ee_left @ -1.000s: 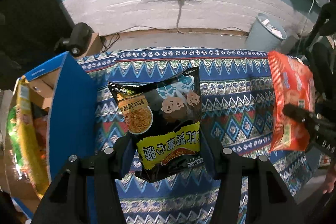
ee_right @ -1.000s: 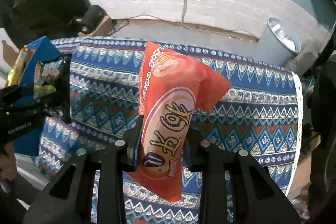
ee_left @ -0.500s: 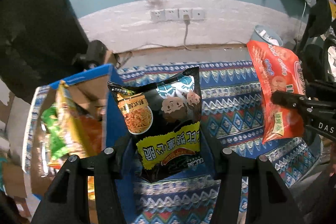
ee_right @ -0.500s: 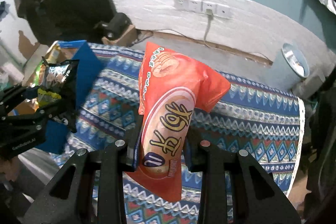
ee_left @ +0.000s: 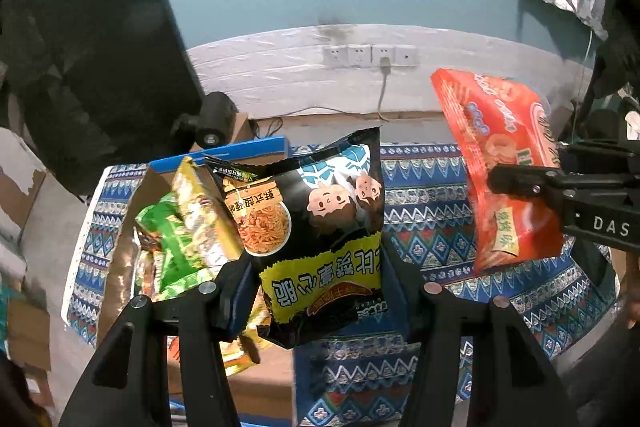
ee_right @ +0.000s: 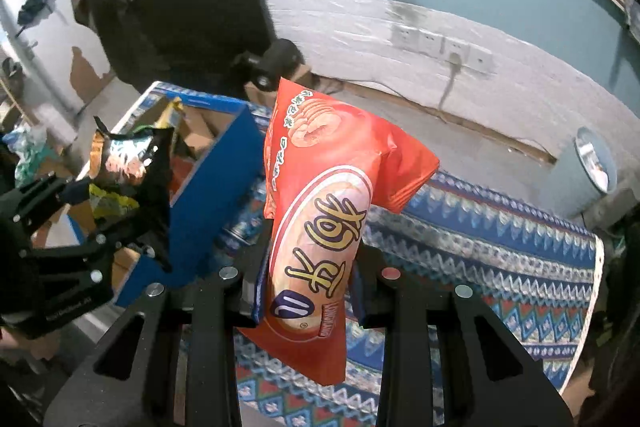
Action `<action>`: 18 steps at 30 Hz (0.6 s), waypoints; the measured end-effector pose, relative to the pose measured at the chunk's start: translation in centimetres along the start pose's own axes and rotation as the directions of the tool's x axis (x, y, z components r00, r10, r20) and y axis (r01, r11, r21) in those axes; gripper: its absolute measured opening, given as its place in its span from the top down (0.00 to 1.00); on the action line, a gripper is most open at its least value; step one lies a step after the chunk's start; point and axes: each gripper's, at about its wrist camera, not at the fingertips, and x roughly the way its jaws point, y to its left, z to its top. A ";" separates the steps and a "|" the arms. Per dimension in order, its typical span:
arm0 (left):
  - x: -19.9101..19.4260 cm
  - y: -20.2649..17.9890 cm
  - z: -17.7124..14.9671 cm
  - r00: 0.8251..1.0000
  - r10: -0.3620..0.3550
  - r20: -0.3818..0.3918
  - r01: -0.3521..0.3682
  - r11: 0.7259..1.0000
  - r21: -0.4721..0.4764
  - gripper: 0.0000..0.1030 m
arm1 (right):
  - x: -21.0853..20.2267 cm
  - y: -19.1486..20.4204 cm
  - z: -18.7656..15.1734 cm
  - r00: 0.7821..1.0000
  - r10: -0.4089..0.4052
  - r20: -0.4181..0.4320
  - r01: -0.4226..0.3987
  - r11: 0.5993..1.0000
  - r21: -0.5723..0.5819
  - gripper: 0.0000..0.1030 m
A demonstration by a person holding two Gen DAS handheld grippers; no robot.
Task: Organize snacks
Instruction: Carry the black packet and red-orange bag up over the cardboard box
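Black crinkly noodle-snack bag [ee_left: 320, 227], clamped in left hand-held gripper [ee_left: 320, 291], hangs over blue-walled cardboard box [ee_right: 208, 195]; right hand-held gripper [ee_right: 308, 279] pinches orange-red foil snack bag [ee_right: 320, 227] above patterned surface [ee_right: 480, 259]; lower before release, one at a time.

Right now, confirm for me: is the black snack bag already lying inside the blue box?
No. The black snack bag hangs pinched in the left gripper, above the blue box.
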 end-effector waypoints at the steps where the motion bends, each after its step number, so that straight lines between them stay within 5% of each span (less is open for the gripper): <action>1: -0.2 0.5 -0.2 1.000 -0.003 0.001 0.003 1.000 -0.009 0.45 | 0.1 0.4 0.2 1.000 0.005 0.002 -0.005 1.000 -0.004 0.71; 18: -0.1 9.8 -1.8 0.999 0.041 0.005 -0.040 0.984 -0.173 0.45 | 4.8 8.9 5.9 0.993 0.117 -0.020 -0.118 0.986 -0.115 0.71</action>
